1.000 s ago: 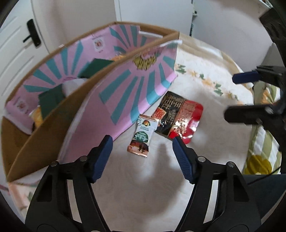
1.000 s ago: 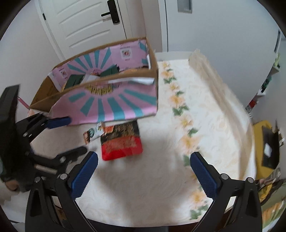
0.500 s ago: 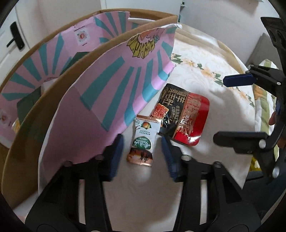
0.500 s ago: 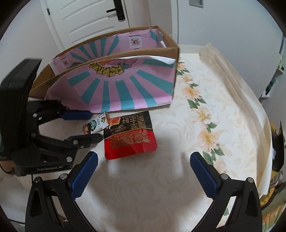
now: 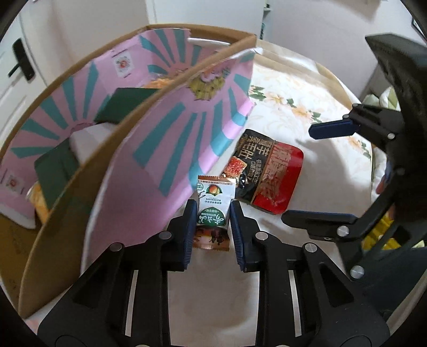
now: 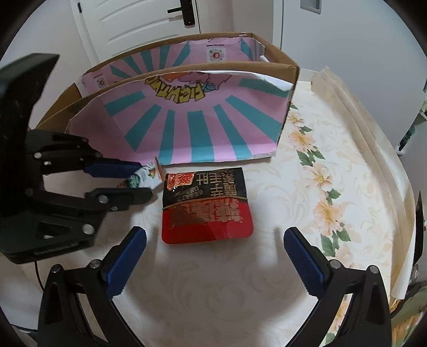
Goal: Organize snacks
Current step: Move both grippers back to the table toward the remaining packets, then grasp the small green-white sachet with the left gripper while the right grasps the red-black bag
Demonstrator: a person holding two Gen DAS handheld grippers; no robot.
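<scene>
A small white-and-green snack packet [image 5: 212, 211] lies on the flowered tablecloth beside the cardboard box [image 5: 149, 112]. My left gripper [image 5: 211, 213] has its jaws closed onto the packet's two sides; it shows in the right wrist view [image 6: 134, 178] with the packet [image 6: 145, 176] between the fingers. A black-and-red snack bag [image 6: 206, 205] lies flat just right of it, also in the left wrist view [image 5: 267, 176]. My right gripper [image 6: 213, 240] is open and empty, hovering in front of the bag, and shows in the left wrist view [image 5: 317, 173].
The box [image 6: 186, 112] has pink-and-teal printed flaps and holds several dark green packs [image 5: 125, 104] and other snacks. The tablecloth [image 6: 320, 173] covers the table to its right edge. A white door [image 6: 138, 21] stands behind the box.
My left gripper moved forward and closed its jaws around the small packet. My right gripper came closer to the black-and-red bag and stayed open.
</scene>
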